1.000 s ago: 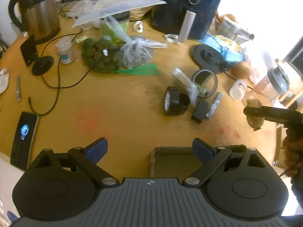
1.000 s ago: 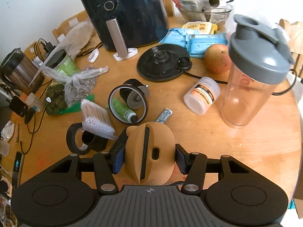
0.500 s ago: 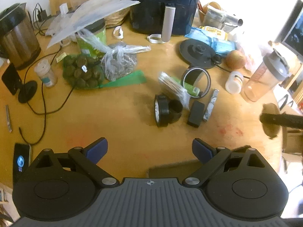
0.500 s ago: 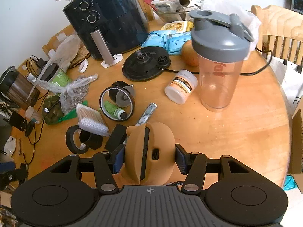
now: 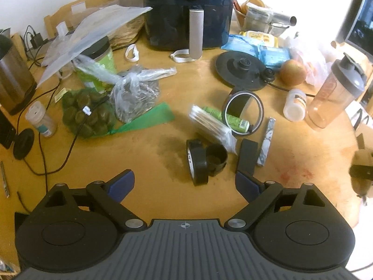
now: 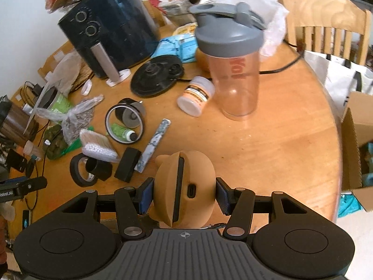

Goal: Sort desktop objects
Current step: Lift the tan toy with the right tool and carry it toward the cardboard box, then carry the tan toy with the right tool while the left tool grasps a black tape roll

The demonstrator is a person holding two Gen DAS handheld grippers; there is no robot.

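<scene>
Right wrist view only: open brown cardboard box off the right edge of the round wooden table, plus a wooden slat-back chair behind it. Left wrist view only: reddish-yellow apple beside the black round kettle base, and a green net bag of dark round fruit on the left. Right gripper pinches a tan rounded earbud-style case with a dark seam and a port, both blue pads against its sides, above the near table edge. Left gripper is spread wide with nothing between its fingers; its jaws have just been closing a little. A black tape roll stands on edge just ahead of it, between the fingertips' line, touching a black short cup-like cylinder; a black rectangular block lies just beyond the right fingertip.
</scene>
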